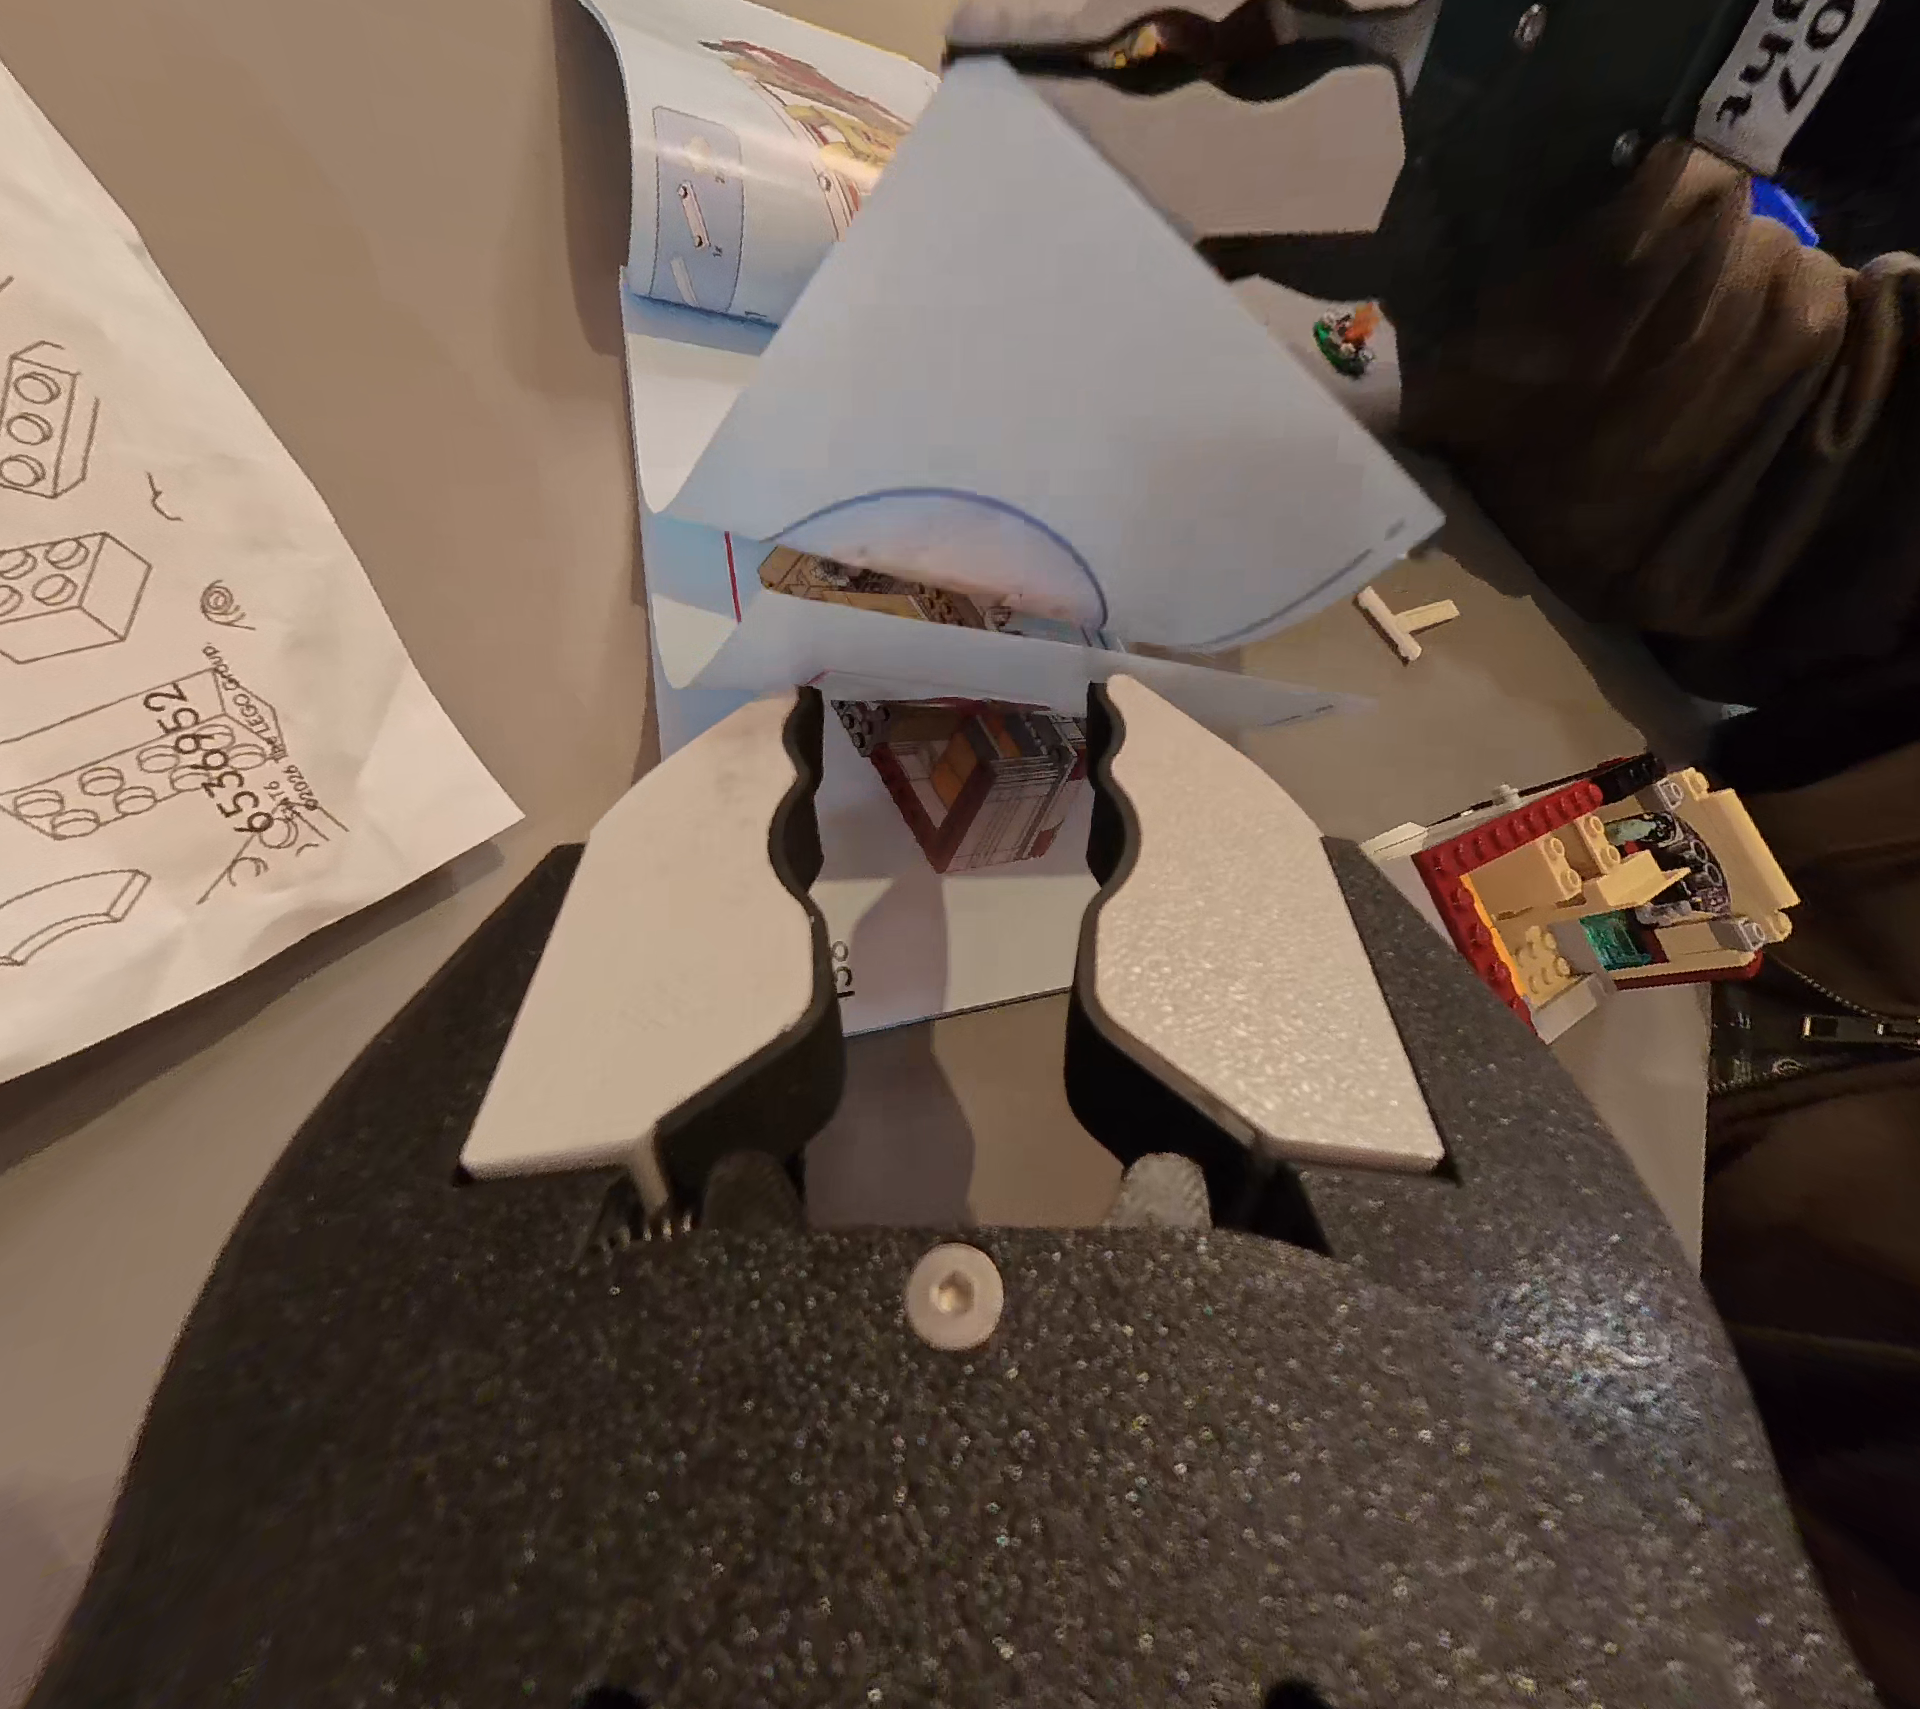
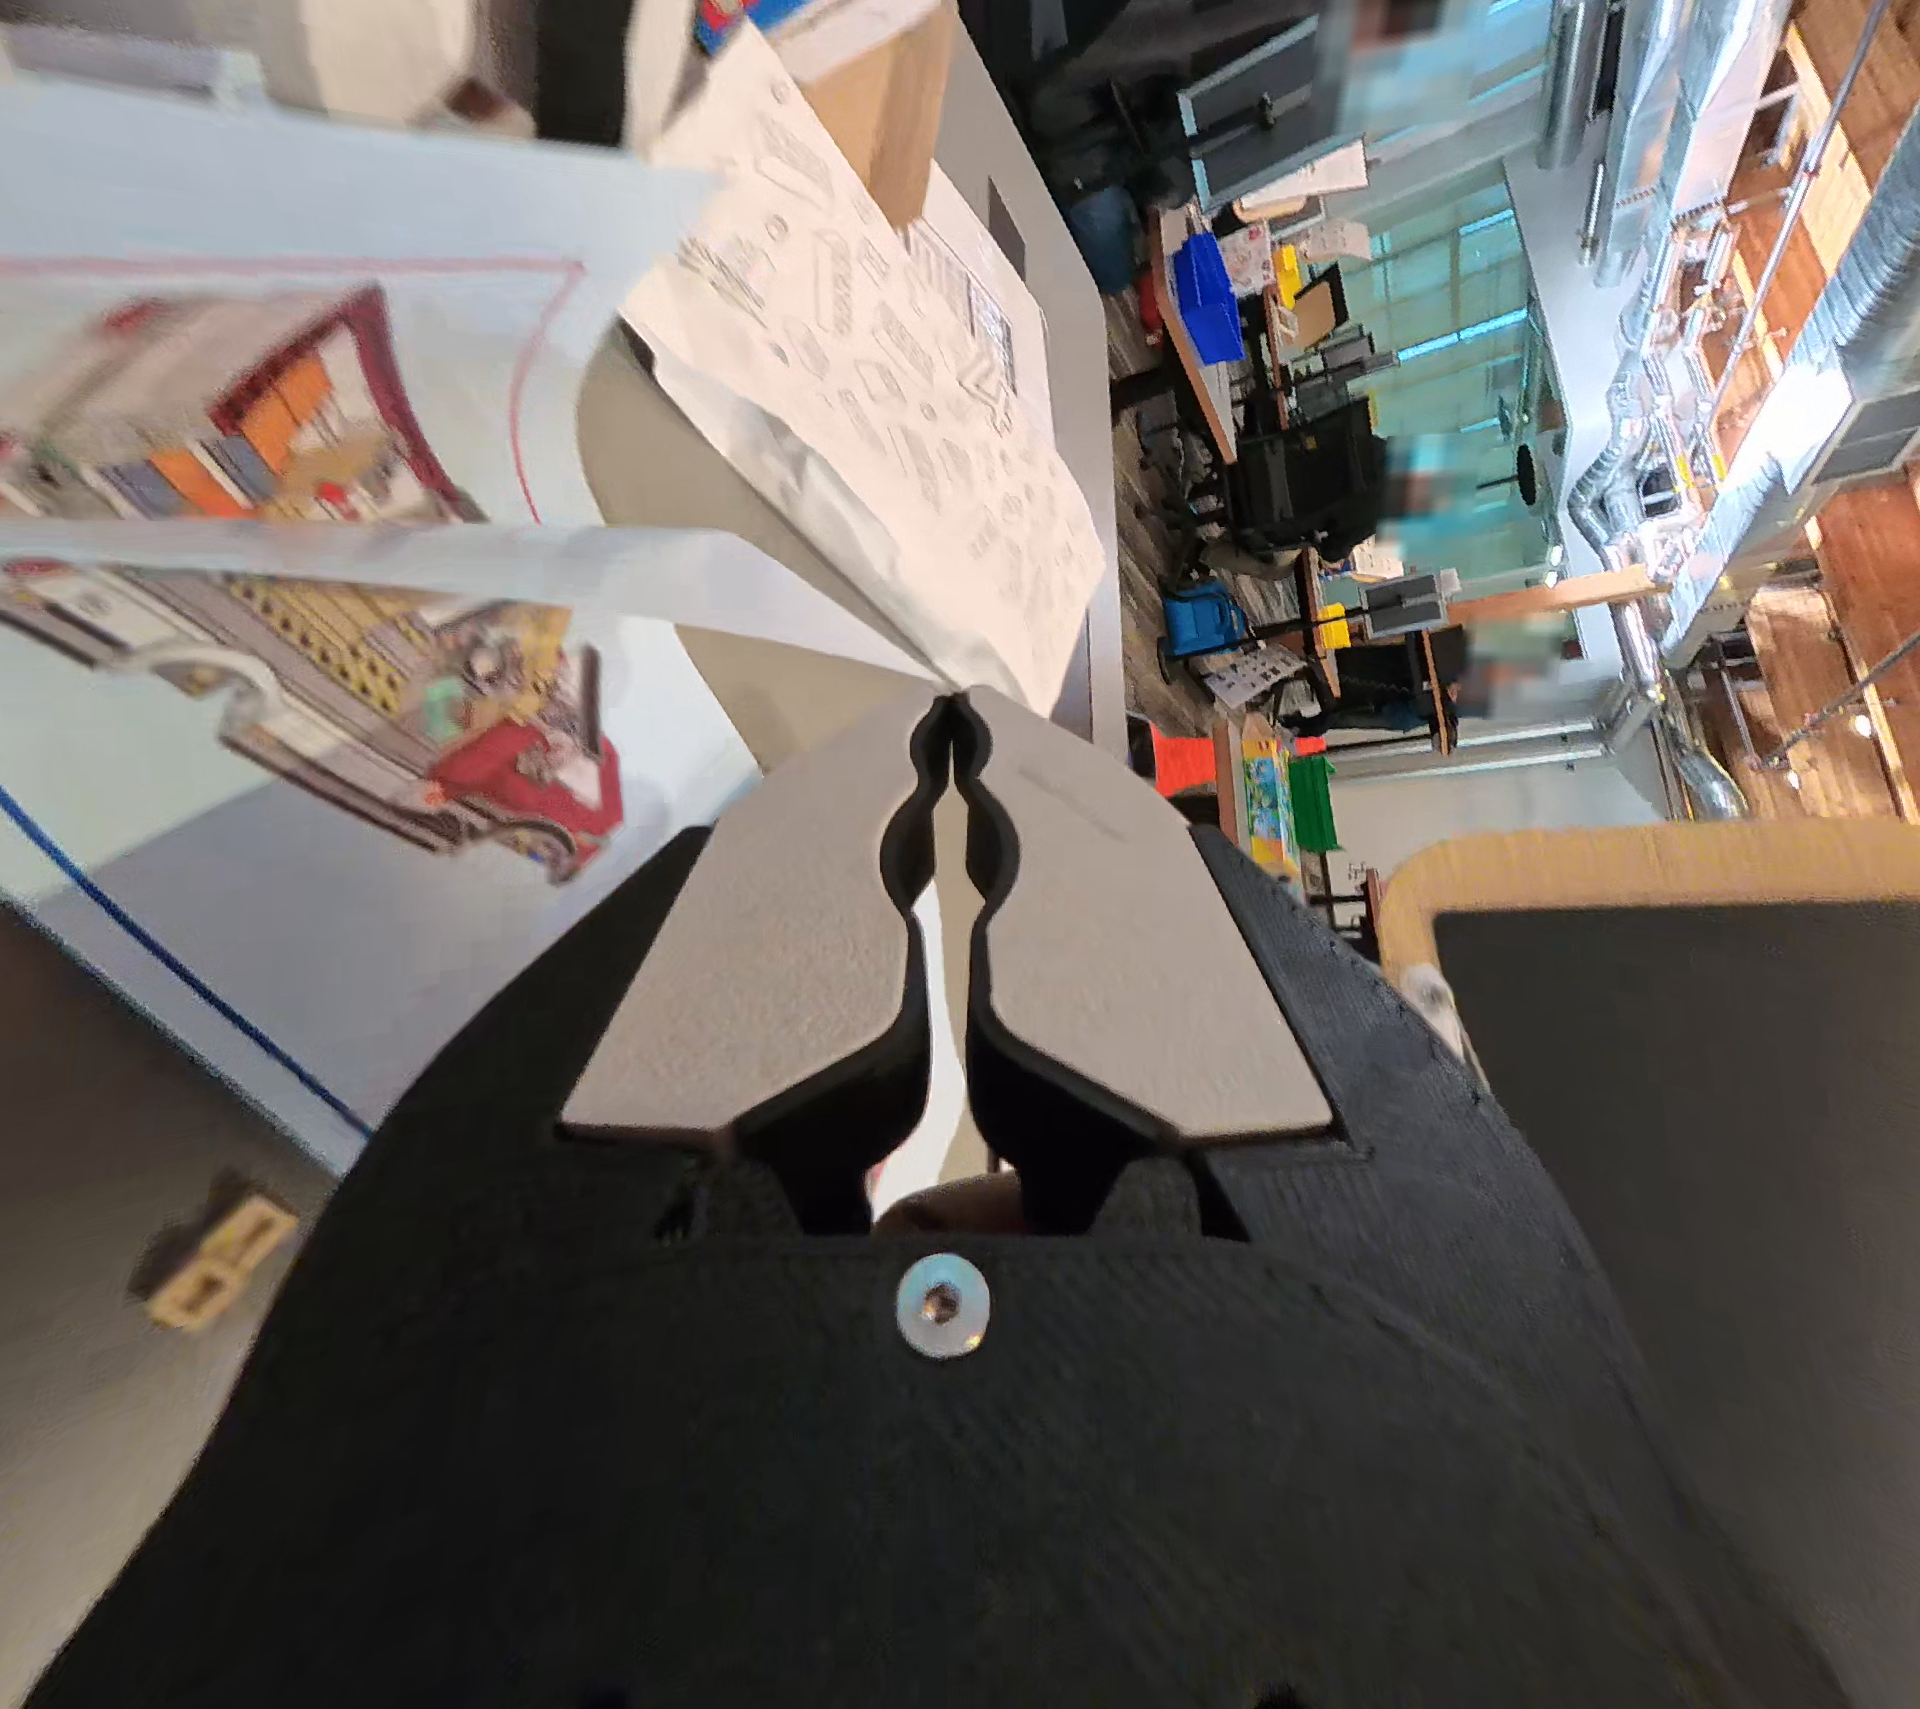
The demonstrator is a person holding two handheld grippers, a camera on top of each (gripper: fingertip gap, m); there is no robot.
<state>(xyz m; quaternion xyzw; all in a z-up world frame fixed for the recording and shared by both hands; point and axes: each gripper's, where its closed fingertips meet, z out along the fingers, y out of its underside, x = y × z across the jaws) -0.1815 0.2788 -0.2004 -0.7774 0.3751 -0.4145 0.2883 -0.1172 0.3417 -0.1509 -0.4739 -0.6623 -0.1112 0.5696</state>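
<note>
An open instruction booklet [image 1: 717, 205] with brick-model pictures lies on the grey table [image 1: 364, 205]. My left gripper [image 1: 951, 703] is open and empty, its fingertips low over the booklet's near page, either side of a printed model picture. My right gripper [image 1: 961, 54] comes in from the upper right and is shut on the corner of a light blue page [image 1: 1039, 371], holding it lifted and curled above the booklet. In the right wrist view the right gripper [image 2: 951, 703] pinches that page's edge [image 2: 520, 558], with the booklet's pictures [image 2: 312, 672] to the left.
A red and tan brick model [image 1: 1590, 880] stands at the right by a person's dark sleeve [image 1: 1662, 412]. A white T-shaped piece [image 1: 1408, 620] and a small green-orange piece [image 1: 1345, 340] lie near it. A white sheet with brick drawings [image 1: 156, 620] lies left. A tan brick [image 2: 218, 1264] shows low in the right view. The tips of one gripper are about 11 cm away from the tips of the other. The tan brick [image 2: 218, 1264] is about 15 cm from both grippers' fingertips.
</note>
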